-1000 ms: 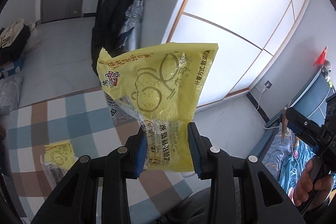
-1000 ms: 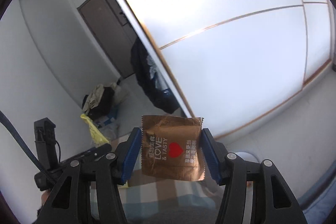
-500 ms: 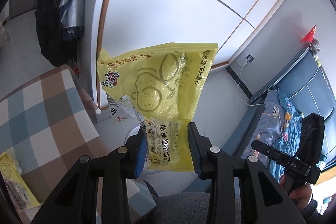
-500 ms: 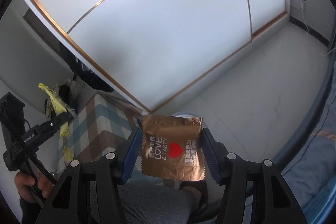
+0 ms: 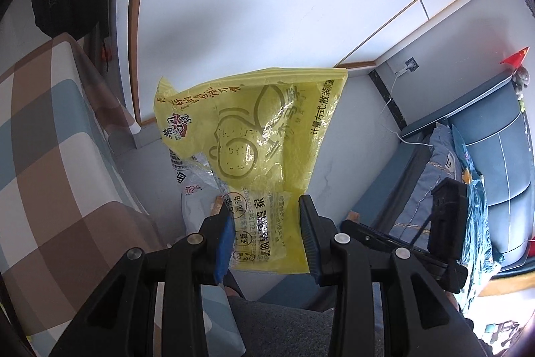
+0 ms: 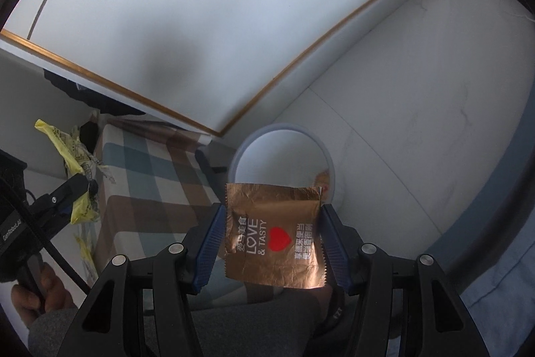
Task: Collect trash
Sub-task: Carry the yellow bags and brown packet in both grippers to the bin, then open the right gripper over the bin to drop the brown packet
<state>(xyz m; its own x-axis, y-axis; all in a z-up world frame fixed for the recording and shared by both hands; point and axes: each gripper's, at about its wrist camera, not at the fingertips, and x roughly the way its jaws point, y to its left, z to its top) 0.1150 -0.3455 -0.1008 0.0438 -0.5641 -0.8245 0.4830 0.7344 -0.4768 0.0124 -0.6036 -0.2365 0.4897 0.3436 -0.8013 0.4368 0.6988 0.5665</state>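
Checked table (image 5: 50,129): runs off the left edge of my left view; I can't see its far end.
Left gripper (image 5: 265,235): clamped on the yellow wrapper (image 5: 254,136), centre of frame, standing up from the blue pads.
Bin (image 5: 194,209): mostly hidden behind the wrapper in my left view.
Sofa (image 5: 495,163): right edge, partly cut off.
Right gripper (image 6: 272,238): pinching the brown sachet (image 6: 272,231), lower centre.
Bin in right view (image 6: 284,156): round rim just above the sachet, near side covered by it.
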